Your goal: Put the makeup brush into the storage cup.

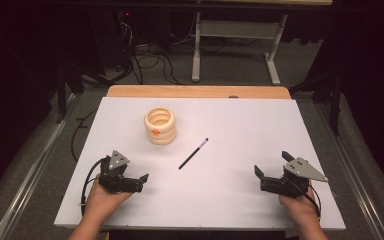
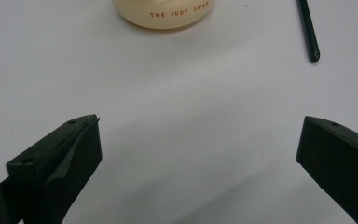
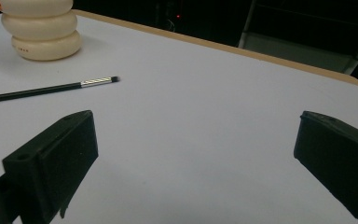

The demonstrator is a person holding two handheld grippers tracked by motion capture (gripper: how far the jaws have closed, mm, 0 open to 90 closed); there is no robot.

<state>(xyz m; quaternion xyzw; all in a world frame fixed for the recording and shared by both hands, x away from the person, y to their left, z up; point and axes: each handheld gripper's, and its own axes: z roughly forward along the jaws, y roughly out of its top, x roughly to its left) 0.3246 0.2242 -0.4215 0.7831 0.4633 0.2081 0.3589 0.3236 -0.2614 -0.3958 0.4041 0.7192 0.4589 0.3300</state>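
Note:
A cream ribbed pot (image 1: 160, 126) stands upright left of centre on the white board (image 1: 240, 130); its hollow top shows from above. A thin black brush (image 1: 193, 153) with a silver band lies flat just right of it. My left gripper (image 1: 139, 175) rests near the front left, open, nothing between its jaws. In the left gripper view (image 2: 199, 126) the pot (image 2: 163, 14) and the brush's end (image 2: 307, 30) lie ahead. My right gripper (image 1: 272, 164) sits at the front right, open with nothing held. The right gripper view (image 3: 196, 119) has the pot (image 3: 41, 32) and brush (image 3: 51, 88) at far left.
A wooden table edge (image 1: 200, 91) runs behind the board. Beyond it on the carpet are a white desk frame (image 1: 235, 45) and tangled cables (image 1: 150, 60). Metal rails (image 1: 35, 165) flank the table.

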